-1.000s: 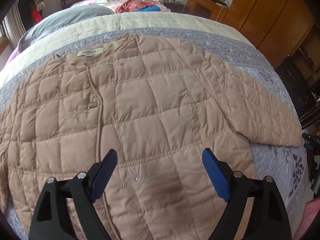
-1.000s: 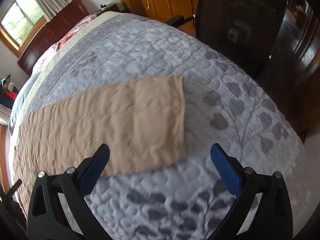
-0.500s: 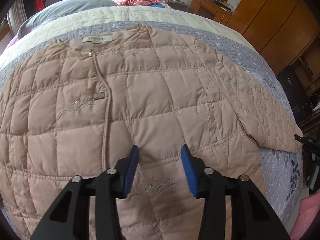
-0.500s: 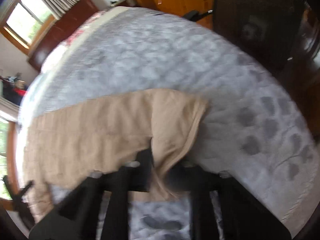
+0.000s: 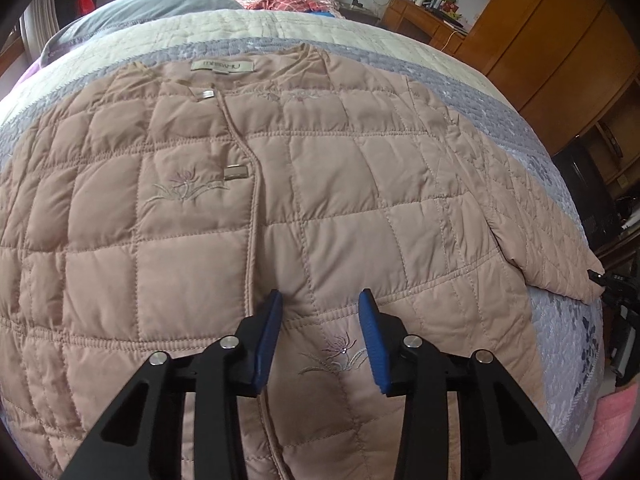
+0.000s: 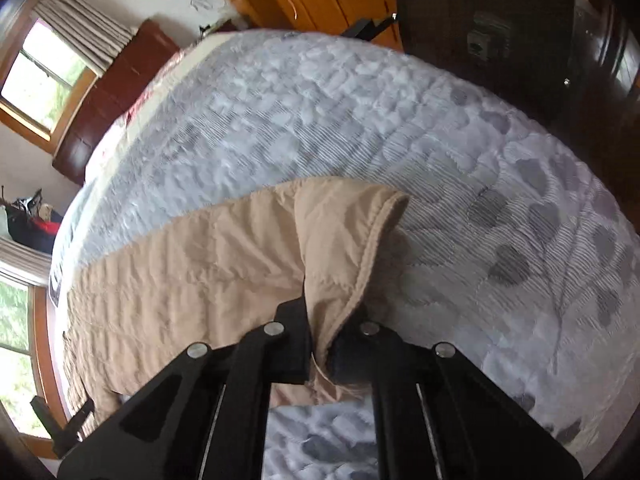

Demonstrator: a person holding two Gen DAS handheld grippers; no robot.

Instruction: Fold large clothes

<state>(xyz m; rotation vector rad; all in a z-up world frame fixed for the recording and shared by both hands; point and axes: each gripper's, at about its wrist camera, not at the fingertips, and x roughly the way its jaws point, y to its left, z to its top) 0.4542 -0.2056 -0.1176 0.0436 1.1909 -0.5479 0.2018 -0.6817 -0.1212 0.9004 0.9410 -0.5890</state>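
Bedroom, grey-patterned quilt [image 6: 360, 128] on the bed, beige quilted jacket [image 5: 344, 184] spread flat.
Right gripper [image 6: 320, 344], angled steeply down, pinches the sleeve cuff [image 6: 352, 232] tight; left gripper [image 5: 318, 312], tilted down over the jacket's lower front, partly open, gripping nothing.

The quilted jacket [image 5: 340, 200] covers most of the near bed [image 6: 360, 128], lying flat and low, so passage above it is open. Bare bedspread lies beyond the sleeve [image 6: 248, 248] end. A wooden wardrobe [image 5: 560, 40] and a dark cabinet [image 6: 500, 40] stand close along the bed's side.
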